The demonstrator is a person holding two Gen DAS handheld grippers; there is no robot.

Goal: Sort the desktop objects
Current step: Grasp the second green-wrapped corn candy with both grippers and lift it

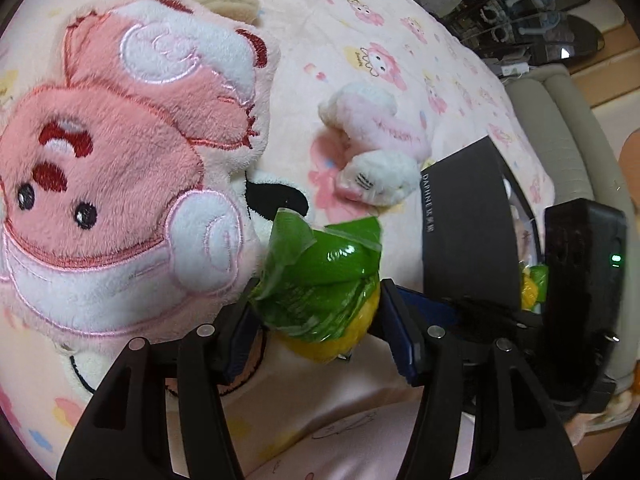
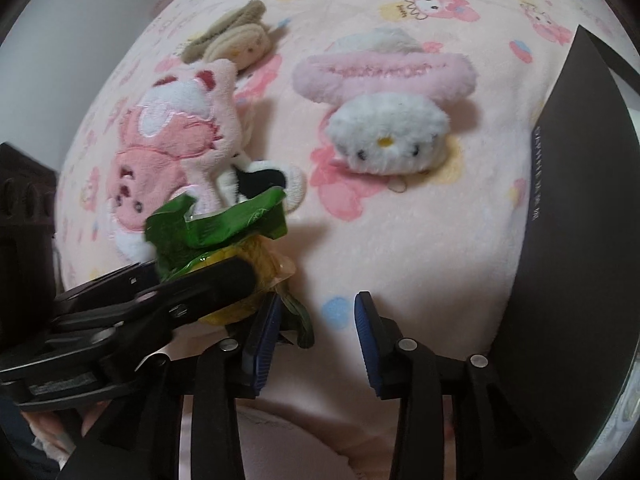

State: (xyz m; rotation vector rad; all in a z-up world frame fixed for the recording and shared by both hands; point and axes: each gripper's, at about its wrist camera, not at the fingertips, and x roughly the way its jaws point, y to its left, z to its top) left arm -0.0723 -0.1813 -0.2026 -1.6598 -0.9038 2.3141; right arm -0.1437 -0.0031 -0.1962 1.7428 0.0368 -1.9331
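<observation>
Green-and-yellow packet [image 1: 326, 280]: crinkled plastic wrapper, green above, yellow below; sits between the two blue pads of the left gripper [image 1: 320, 320], lifted clear of the pink blanket [image 1: 400, 52]. In the right wrist view the same packet [image 2: 224, 236] shows at lower left, just beside the right gripper's left finger.

Left gripper: jaws partly closed, both pads pressing on the packet's sides; holds the packet.

Right gripper [image 2: 316, 332]: jaws moderately apart, nothing between the pads, only blanket [image 2: 400, 240] visible through the gap; a green scrap of the packet hangs close to its left pad, contact cannot be told.

Pink plush [image 1: 120, 168]: large, with embroidered face and white swirls; lies on the blanket directly behind and left of the held packet.

Black-and-white plush [image 1: 276, 200]: partly hidden under the pink plush, just behind the packet's top.

White cat-face plush [image 2: 388, 140]: with pink fluffy band, lies on the blanket well ahead of the right gripper.

Beige plush [image 2: 236, 36]: small, at the far side of the blanket, beyond the pink plush [image 2: 168, 140].

Black box [image 1: 468, 232]: dark, with pale lettering on its edge; stands at the right side of the blanket, near the right gripper in its own view [image 2: 580, 200].
</observation>
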